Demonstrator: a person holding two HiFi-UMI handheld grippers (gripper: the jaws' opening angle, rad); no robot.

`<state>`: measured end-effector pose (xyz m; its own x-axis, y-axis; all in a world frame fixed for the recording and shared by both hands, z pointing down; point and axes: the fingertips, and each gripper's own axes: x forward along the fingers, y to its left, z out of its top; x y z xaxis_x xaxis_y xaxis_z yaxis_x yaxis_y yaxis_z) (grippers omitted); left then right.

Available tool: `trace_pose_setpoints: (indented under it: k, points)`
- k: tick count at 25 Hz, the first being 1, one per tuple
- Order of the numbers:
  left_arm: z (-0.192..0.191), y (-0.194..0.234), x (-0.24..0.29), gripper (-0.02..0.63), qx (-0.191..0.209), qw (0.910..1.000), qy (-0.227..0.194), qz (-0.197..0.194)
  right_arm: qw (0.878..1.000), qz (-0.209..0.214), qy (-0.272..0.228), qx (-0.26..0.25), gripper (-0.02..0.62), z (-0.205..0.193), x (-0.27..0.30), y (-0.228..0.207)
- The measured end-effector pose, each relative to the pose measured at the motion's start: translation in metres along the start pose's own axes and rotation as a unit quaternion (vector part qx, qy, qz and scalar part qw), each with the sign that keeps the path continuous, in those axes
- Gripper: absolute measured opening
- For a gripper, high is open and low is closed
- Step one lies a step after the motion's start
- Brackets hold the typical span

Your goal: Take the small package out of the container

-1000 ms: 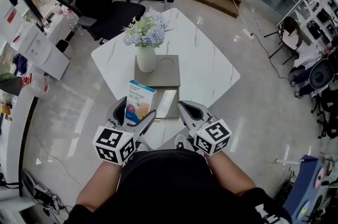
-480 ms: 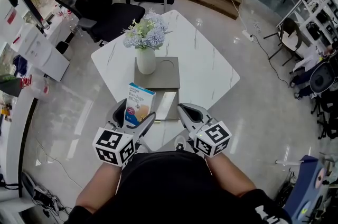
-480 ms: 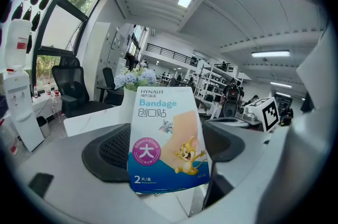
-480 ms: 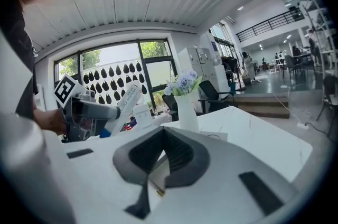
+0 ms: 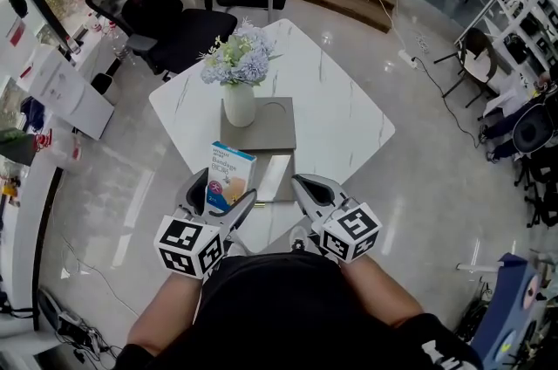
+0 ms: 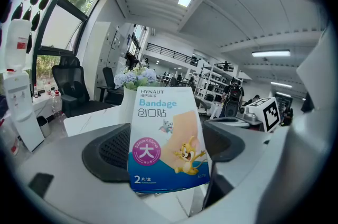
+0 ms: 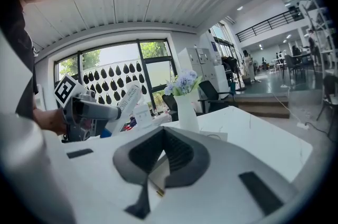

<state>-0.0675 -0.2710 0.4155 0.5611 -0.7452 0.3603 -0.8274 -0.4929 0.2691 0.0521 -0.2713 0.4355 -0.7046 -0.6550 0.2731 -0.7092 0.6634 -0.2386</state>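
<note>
My left gripper (image 5: 222,188) holds a small bandage box (image 5: 228,176) upright between its jaws, above the near corner of the white table (image 5: 340,98). In the left gripper view the box (image 6: 169,138) fills the middle, with blue print and a cartoon on it, and a dark pad presses it on each side (image 6: 169,154). My right gripper (image 5: 305,185) hovers just to the right of the box with its jaws together. In the right gripper view the jaw tips (image 7: 163,133) touch. A thin pale sliver shows in the slit behind them, and I cannot tell what it is.
A white vase of pale flowers (image 5: 238,102) stands on a grey mat (image 5: 266,128) in the table's middle. A pale flat rectangle (image 5: 276,174) lies just in front of the mat. Two black office chairs (image 5: 157,10) stand beyond the table, and shiny floor surrounds it.
Both grippers and the box keep their pose. The whole view has shifted slightly, as the head camera moved.
</note>
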Motion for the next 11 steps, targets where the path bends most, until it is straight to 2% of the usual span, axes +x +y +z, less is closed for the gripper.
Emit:
trace_pose_setpoints:
  k: [11]
  points:
    - [0.0010, 0.0017, -0.0005, 0.425, 0.000, 1.0000, 0.001, 0.002, 1.000, -0.001, -0.004, 0.001, -0.003, 0.0006, 0.0020, 0.0014]
